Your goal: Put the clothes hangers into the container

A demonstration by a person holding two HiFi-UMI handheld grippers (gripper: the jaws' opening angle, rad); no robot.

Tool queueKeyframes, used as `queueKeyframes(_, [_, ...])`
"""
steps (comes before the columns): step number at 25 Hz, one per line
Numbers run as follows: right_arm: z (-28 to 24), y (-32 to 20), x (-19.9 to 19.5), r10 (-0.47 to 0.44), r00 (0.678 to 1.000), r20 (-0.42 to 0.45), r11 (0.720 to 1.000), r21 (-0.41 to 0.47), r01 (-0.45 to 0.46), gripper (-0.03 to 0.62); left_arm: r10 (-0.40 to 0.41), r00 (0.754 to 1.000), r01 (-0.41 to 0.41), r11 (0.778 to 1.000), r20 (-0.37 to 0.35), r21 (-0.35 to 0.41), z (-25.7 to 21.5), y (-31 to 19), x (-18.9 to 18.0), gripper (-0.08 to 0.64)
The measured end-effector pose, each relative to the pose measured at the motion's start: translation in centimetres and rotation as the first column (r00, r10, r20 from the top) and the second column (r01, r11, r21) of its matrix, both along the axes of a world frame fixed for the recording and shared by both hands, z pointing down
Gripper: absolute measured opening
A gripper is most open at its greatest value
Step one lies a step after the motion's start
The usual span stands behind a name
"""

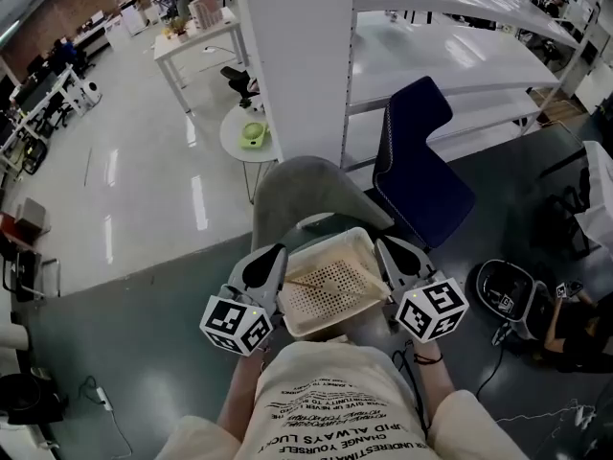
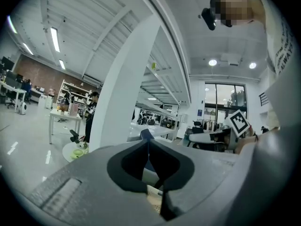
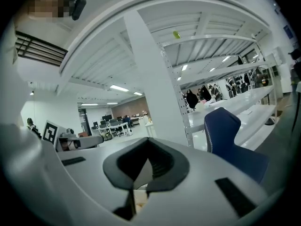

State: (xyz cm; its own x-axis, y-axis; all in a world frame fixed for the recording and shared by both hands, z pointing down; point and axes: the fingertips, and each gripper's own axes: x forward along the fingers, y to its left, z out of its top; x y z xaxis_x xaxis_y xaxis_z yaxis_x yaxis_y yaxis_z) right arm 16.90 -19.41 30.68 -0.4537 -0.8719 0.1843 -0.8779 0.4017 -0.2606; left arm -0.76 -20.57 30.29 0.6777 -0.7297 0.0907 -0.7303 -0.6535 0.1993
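Cream shirt [image 1: 330, 401] with dark print fills the bottom of the head view, and both forearms reach out from it. White shelving [image 1: 450, 56] with bare boards takes up the upper right, its thick post coming down near the middle. Below it a grey chair [image 1: 306, 190] stands straight ahead of the person, with a blue chair [image 1: 421, 161] just beside it on the right. A small round table [image 1: 235, 144] stands farther back on the pale floor at the left of the post.

Over the grey chair's seat is the container [image 1: 350, 286], a beige basket with a perforated floor, held between the two grippers. The left gripper [image 1: 278, 262] is clenched on its left rim; in its own view the jaws meet at the tips [image 2: 148, 138], with beige mesh showing below them. The right gripper [image 1: 383, 249] is clenched on the right rim, its jaws likewise pressed together [image 3: 148, 145] above a strip of beige.

One thin pale hanger [image 1: 308, 282] lies inside the container, on the floor toward its left side.
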Motion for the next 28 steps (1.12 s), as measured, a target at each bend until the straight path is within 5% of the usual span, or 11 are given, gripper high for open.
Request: queueKeyframes(28, [-1.5, 1.4, 2.5, 0.095, 0.993, -0.067, 0.993, 0.078, -0.090, 0.003, -0.075, 0.997, 0.074, 0.997, 0.020, 0.032, -1.1, 0.6, -1.5, 0.025])
